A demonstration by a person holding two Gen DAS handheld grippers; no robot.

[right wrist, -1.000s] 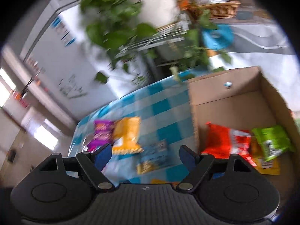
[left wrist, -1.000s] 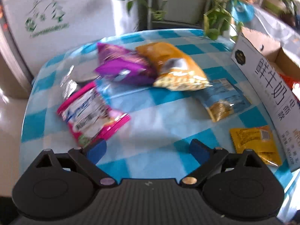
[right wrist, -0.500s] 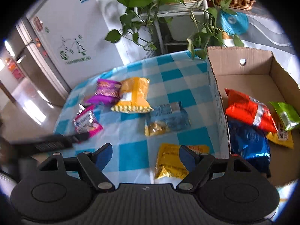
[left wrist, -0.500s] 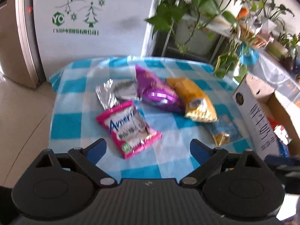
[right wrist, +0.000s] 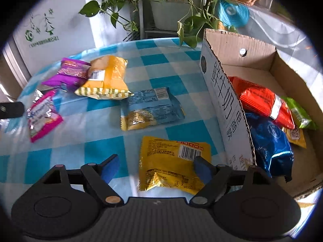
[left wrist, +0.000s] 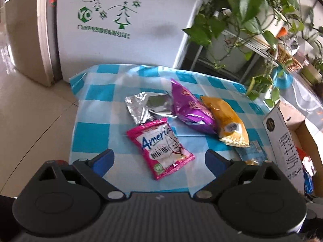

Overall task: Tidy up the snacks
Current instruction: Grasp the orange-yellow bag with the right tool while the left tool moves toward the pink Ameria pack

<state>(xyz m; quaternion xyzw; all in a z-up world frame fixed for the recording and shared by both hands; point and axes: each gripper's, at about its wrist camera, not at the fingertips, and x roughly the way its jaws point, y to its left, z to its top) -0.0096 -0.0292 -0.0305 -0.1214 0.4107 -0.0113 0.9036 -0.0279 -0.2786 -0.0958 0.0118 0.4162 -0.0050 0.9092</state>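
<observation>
Right gripper (right wrist: pixel 155 168) has dropped from over the cardboard box (right wrist: pixel 228 109) to low above the checked tablecloth (right wrist: pixel 153 74); its jaws are opening, nothing pressed between them. The flat yellow packet (right wrist: pixel 171 161) lies just ahead, its right edge under the right finger. Judgement: this packet is the next pick, and the widening suits its broad face. Left gripper (left wrist: pixel 159 158) has pulled back and up; jaws wide apart, empty, with the pink "America" packet (left wrist: pixel 161 147) in front of them. Box already holds the red (right wrist: pixel 264 102), blue (right wrist: pixel 270 141) and green (right wrist: pixel 298 113) bags. Loose on the cloth: purple bag (right wrist: pixel 68 74), orange-yellow bag (right wrist: pixel 107 78), light-blue packet (right wrist: pixel 149 106), silver foil packet (left wrist: pixel 147 106).
</observation>
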